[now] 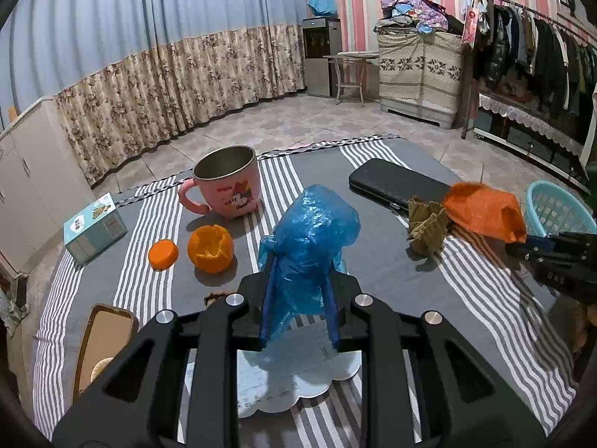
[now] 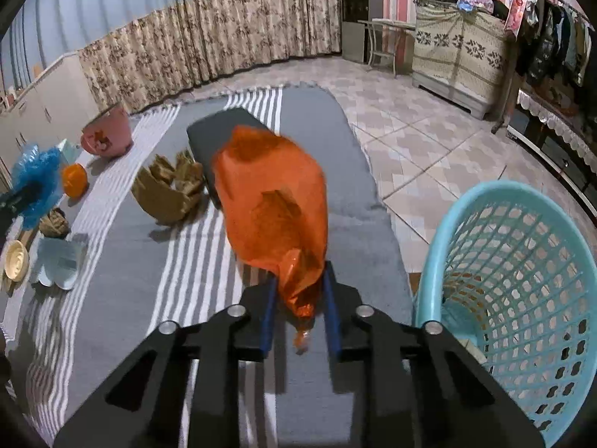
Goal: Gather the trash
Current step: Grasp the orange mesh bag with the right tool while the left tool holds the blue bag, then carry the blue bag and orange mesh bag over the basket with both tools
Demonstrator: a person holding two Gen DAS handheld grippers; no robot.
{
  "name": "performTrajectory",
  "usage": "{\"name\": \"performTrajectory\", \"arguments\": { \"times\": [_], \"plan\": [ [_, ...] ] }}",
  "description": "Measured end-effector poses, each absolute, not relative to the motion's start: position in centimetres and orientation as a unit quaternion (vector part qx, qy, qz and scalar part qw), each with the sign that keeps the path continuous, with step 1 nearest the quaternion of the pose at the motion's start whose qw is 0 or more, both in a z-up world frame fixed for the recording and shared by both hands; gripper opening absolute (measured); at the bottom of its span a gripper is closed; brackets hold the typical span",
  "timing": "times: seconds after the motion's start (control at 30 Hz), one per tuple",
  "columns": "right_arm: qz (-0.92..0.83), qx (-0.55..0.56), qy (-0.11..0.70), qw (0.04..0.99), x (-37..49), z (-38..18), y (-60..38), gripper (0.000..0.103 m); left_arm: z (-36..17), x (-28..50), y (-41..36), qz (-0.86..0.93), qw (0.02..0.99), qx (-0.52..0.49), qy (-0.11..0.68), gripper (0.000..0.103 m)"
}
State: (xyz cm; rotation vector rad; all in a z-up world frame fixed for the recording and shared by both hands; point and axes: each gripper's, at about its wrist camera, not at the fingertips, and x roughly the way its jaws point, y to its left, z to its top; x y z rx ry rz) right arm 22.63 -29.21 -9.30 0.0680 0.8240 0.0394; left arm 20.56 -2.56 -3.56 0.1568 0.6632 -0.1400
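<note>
My left gripper (image 1: pixel 300 272) is shut on a crumpled blue plastic bag (image 1: pixel 313 224), which stands up from its blue fingers above the striped table cloth (image 1: pixel 373 272). My right gripper (image 2: pixel 300 283) is shut on the neck of an orange plastic bag (image 2: pixel 268 194) that bulges out ahead of it. A turquoise lattice basket (image 2: pixel 440 224) stands just right of the right gripper, beside the table's edge. Loose on the cloth lie a hollow orange peel (image 1: pixel 211 248), its cut-off cap (image 1: pixel 163 255) and a crumpled brown paper (image 1: pixel 425 227).
A pink mug (image 1: pixel 227 186), a black case (image 1: pixel 399 183) and a tissue box (image 1: pixel 93 227) sit on the cloth. Under the left gripper lies a pale blue cloud-shaped plate (image 1: pixel 298 384), with a wooden tray (image 1: pixel 100 343) to its left. Tiled floor (image 2: pixel 429 142) lies beyond.
</note>
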Motion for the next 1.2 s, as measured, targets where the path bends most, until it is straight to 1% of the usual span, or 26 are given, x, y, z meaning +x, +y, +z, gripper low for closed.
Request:
{"name": "performTrajectory", "arguments": {
  "times": [0.1, 0.37, 0.73, 0.93, 1.2],
  "plan": [
    [0.019, 0.043, 0.382, 0.923, 22.1, -8.1, -29.6, 0.019, -3.0, 20.3, -2.9, -0.068, 0.943, 0.082, 0.316, 0.021],
    [-0.011, 0.096, 0.338, 0.936, 19.8, -4.6, -33.4, 0.018, -0.5, 19.7, -5.1, -0.092, 0.95, 0.081, 0.288, 0.021],
    [-0.091, 0.095, 0.281, 0.951, 12.9, -0.3, -41.1, 0.018, 1.6, 18.8, -12.4, -0.165, 0.947, 0.086, 0.263, 0.021],
    [-0.121, 0.11, 0.284, 0.945, 11.8, -0.9, -45.0, 0.018, 1.9, 18.2, -18.0, -0.212, 0.938, 0.091, 0.258, 0.021],
    [-0.159, 0.125, 0.291, 0.935, 11.4, -2.4, -48.0, 0.018, 0.9, 17.3, -24.1, -0.26, 0.926, 0.1, 0.256, 0.021]
  ]
}}
